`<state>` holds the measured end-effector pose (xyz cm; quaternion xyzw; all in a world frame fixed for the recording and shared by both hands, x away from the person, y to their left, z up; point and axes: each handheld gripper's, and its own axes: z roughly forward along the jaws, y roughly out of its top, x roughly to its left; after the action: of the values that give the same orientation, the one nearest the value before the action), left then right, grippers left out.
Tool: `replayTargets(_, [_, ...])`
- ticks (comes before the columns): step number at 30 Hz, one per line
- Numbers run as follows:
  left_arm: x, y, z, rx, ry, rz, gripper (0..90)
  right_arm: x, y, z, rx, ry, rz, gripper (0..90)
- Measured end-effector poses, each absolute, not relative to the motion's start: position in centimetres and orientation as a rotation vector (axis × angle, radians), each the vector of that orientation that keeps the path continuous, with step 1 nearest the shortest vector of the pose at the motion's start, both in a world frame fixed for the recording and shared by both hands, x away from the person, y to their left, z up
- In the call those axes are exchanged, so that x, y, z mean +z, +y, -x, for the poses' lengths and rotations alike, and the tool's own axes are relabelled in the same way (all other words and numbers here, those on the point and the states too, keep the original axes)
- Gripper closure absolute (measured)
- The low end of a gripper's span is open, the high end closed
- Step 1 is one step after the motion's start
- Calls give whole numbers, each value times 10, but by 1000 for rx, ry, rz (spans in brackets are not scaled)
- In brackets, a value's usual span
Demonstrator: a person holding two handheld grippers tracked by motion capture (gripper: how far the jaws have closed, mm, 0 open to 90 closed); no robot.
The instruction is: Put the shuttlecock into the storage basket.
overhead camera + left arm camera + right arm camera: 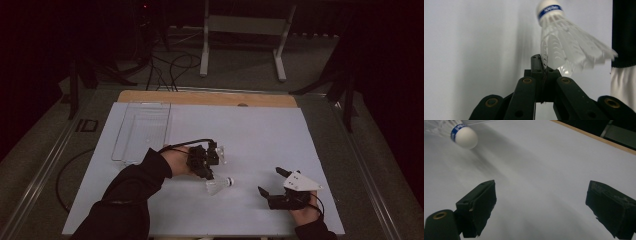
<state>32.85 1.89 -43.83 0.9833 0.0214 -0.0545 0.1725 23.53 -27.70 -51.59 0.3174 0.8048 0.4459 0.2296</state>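
A white feather shuttlecock (218,185) with a blue band round its cork hangs just below my left gripper (208,176), near the middle of the white table mat (250,135). In the left gripper view my left gripper (541,58) is shut, with the edge of a feather of the shuttlecock (564,42) pinched at its tips and the cork pointing away. My right gripper (269,180) rests at the front right with its jaws wide apart and nothing between them. In the right gripper view the right gripper (541,202) faces bare mat, and the shuttlecock cork (465,136) sits at the upper left.
A clear plastic tray (142,130) lies at the back left of the mat. A wooden table edge (210,98) runs along the far side. Beyond it stand a metal frame (240,30) and cables on the floor (170,65).
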Motion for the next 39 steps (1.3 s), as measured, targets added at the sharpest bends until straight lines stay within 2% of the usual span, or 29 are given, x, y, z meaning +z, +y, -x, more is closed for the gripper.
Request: replayTargets(39, [-391,59,-343,-27,185,-2721,900,-517,-276,-235,1220,2225,-880,95])
